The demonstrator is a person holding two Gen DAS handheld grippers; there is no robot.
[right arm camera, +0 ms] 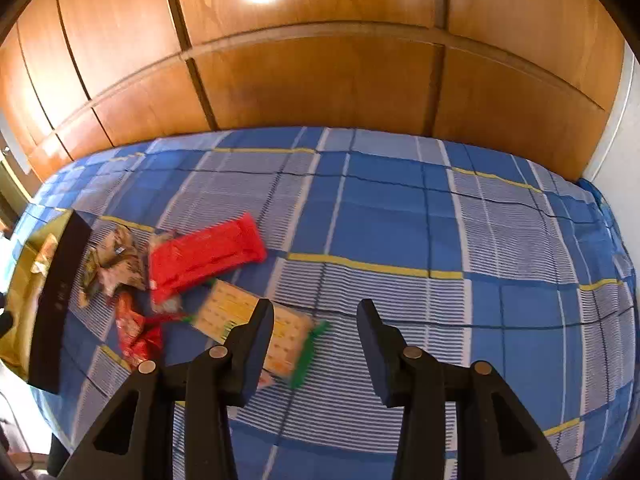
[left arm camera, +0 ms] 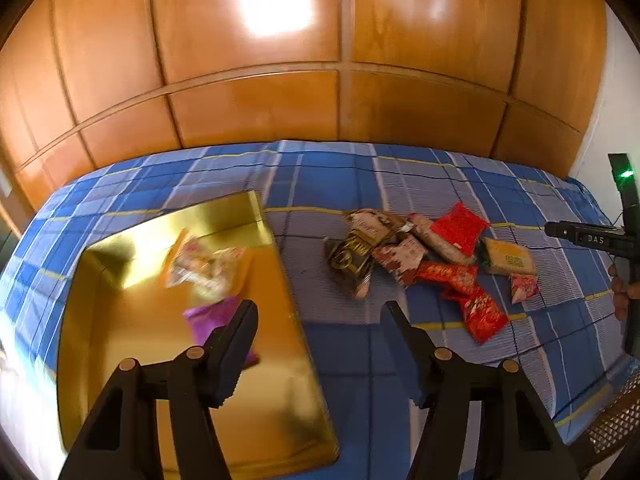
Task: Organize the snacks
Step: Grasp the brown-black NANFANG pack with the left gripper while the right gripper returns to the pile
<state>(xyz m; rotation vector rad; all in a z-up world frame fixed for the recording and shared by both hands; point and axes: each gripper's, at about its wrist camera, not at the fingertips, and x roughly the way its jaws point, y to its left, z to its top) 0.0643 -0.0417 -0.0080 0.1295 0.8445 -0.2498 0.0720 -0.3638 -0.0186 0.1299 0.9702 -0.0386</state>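
Blue, white and yellow plaid bedsheet [left arm camera: 340,184] spread flat, filling the lower half of both views, slightly creased. Behind its far edge, glossy orange-brown wooden wardrobe panels [left arm camera: 256,108] with vertical and horizontal seams, bright glare high up. White wall strip [left arm camera: 600,136] beside the panels at the right far corner.
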